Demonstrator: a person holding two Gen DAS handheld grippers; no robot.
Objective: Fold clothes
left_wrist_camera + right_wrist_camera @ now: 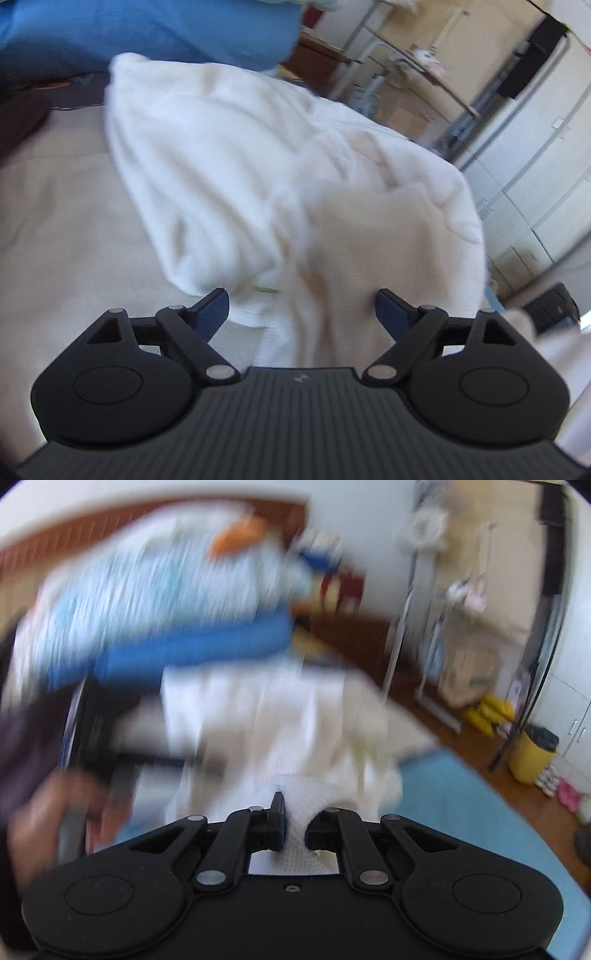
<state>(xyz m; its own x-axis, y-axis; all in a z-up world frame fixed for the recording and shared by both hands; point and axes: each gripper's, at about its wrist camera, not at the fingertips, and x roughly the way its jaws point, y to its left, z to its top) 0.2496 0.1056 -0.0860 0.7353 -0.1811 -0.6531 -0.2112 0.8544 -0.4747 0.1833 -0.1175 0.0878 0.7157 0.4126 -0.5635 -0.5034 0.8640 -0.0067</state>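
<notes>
Over the bed, left tongs [302, 312] spread wide, right tongs [295, 821] pinching white garment [295, 738].

My left gripper [301, 308] hangs with its jaws spread wide, holding nothing, just above the white garment [229, 166]. My right gripper [295, 823] has its jaws pinched tight on a fold of that garment. A blurred hand [48, 812] shows at its left.

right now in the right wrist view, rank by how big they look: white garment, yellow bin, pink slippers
1. white garment, largest by far, though it is nearest the camera and clamped in the right gripper
2. yellow bin
3. pink slippers, smallest; they lie beside the bin, so that comparison is fair
</notes>
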